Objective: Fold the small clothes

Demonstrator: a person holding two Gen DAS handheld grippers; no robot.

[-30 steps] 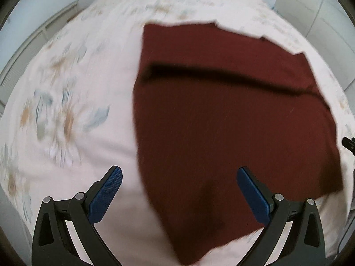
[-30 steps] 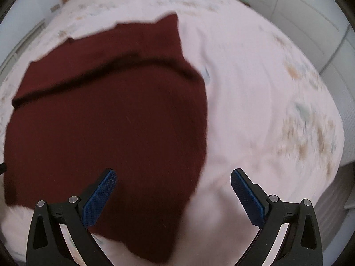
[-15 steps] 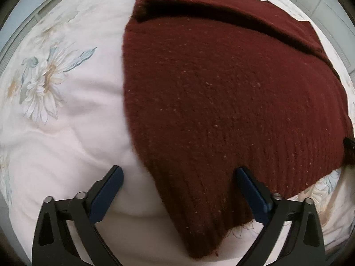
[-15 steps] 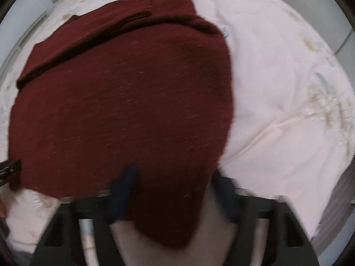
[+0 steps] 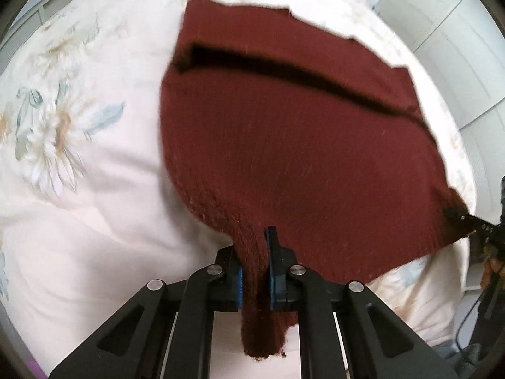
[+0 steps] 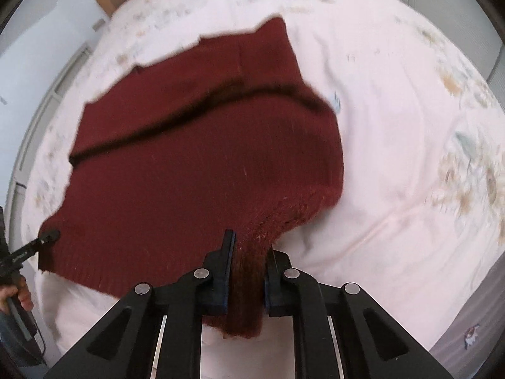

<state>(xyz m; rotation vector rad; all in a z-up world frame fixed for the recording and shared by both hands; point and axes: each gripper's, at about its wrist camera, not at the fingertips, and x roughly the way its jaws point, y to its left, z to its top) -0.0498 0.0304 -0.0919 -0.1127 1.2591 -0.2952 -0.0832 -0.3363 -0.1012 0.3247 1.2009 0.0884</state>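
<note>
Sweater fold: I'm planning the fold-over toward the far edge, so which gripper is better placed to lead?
Neither clearly: the left gripper and right gripper each clamp a near corner of the sweater; move both together.

From the left tongs (image 5: 252, 271) I see the bed (image 5: 94, 208) bare from 7 to 11 o'clock, so passing there is free. The red sweater (image 5: 284, 145) fills 12 to 3 o'clock. From the right tongs (image 6: 247, 271) the bed (image 6: 394, 158) is bare from 1 to 4 o'clock. White cabinets (image 5: 442, 31) stand beyond the bed at 1 o'clock.
</note>
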